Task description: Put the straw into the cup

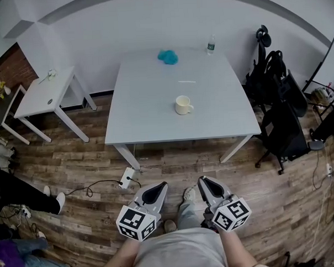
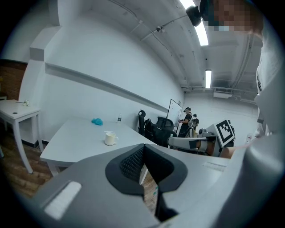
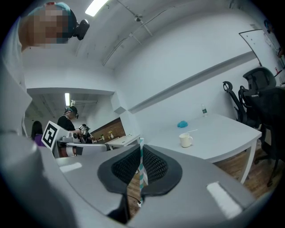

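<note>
Standing on the wooden floor (image 1: 74, 162), we face the grey bench (image 1: 155, 114) from well back; a smaller white side table (image 1: 38, 100) stands at its left and black office chairs (image 1: 279, 119) crowd its right. Our left tongs (image 1: 158, 186) are pressed together on nothing; our right tongs (image 1: 204, 181) are clamped on a teal-and-white striped straw (image 3: 141, 171), upright between the pads, its top poking above them. On the bench a blue cloth (image 1: 167, 57) lies at the far edge; a cream cup (image 1: 182, 105) stands upright near the middle, handle to the right; a clear water bottle (image 1: 210, 44) stands at the far right corner; a thin white straw (image 1: 187, 81) lies flat beyond the cup, apart from it.
</note>
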Available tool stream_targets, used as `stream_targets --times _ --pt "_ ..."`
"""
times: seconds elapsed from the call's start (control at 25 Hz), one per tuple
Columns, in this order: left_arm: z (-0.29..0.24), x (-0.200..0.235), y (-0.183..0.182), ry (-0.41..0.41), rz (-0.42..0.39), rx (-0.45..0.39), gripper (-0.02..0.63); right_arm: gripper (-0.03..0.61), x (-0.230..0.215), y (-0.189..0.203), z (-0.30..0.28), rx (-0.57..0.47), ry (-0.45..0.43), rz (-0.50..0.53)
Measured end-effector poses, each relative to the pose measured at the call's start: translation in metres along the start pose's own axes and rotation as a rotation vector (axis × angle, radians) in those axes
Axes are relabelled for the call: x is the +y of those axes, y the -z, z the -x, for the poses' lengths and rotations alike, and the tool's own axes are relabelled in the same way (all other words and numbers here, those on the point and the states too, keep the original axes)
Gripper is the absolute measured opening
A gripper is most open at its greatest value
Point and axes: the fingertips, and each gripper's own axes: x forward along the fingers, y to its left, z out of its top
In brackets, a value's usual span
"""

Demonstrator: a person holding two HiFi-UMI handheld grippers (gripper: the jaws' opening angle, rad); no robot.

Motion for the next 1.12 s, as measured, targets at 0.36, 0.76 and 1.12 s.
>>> stream_targets --times 0.36,0.76,1.12 --pt "-0.041 0.035 -0.014 -0.033 0.011 -0.001 0.018 0.023 -0.032 -0.019 -0.045 0.009 -0.041 0.003" --pt "-0.103 0.075 -0.042 -0.05 0.026 -0.008 0.018 0.023 -0.085 -0.056 -0.101 0.015 -0.058 0.006" --pt "-0.159 0.095 -0.067 -0.077 0.028 -0.024 0.018 0.023 -0.133 -0.09 -0.138 0.013 -0.092 0.019"
